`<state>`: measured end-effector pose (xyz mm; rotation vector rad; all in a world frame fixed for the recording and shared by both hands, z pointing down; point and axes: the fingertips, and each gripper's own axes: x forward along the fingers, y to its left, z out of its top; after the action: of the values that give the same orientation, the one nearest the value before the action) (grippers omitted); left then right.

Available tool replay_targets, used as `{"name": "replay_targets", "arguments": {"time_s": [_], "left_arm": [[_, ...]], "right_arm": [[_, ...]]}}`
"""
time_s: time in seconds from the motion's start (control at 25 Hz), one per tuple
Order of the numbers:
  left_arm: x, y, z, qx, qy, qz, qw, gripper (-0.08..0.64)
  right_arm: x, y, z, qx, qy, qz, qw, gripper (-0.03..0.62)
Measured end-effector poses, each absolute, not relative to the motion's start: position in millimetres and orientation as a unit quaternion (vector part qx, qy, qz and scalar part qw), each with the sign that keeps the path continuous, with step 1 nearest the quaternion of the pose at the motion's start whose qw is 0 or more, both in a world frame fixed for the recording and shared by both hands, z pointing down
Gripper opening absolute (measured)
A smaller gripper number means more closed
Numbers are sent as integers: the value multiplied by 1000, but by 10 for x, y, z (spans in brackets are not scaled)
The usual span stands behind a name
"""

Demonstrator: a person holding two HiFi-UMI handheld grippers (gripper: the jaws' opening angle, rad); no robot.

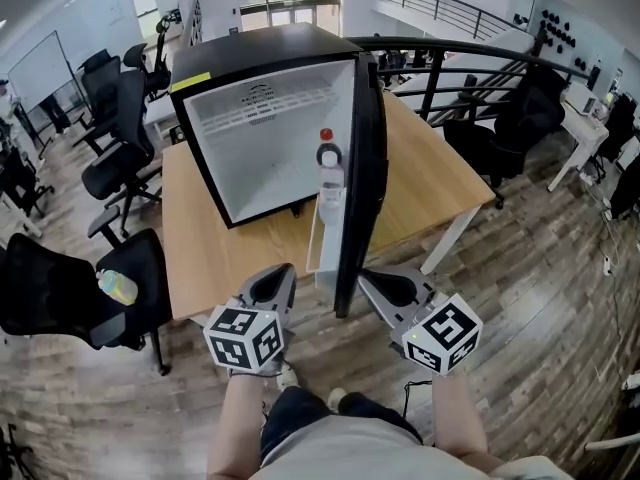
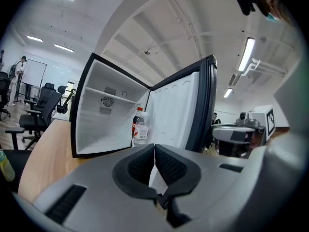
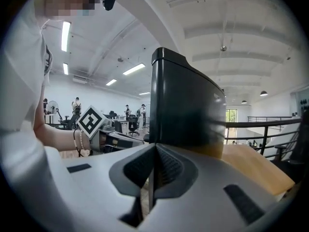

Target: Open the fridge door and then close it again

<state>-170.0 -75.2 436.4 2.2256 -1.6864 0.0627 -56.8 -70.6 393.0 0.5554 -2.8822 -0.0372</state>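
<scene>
- While hovering near the table (image 1: 200, 253) edge, the left gripper (image 1: 281, 272) is clenched, empty.
- Fridge (image 1: 270, 138) stands on the table, door (image 1: 365, 168) swung wide open, bottle (image 1: 329, 176) in its shelf.
- Right gripper (image 1: 371, 278), clenched and empty, sits just beside the door's outer face.

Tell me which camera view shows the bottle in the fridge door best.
The left gripper view: the bottle stands side-on, red cap and label visible. The head view shows it from above. In the right gripper view the door hides it.
</scene>
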Motion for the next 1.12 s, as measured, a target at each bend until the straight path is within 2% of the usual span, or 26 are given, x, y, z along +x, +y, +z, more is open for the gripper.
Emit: {"name": "replay_targets", "arguments": {"time_s": [0.6,1.12], "left_arm": [[-3109,-759,4218,737,-653,14,171,8],[-3876,-1200,4139,745,-648,22,156,8]], "right_arm": [[-2362,-809,3842,91,-990,-31,99,0],[-3421,-1471,3761,160,-985,-14,64,0]]}}
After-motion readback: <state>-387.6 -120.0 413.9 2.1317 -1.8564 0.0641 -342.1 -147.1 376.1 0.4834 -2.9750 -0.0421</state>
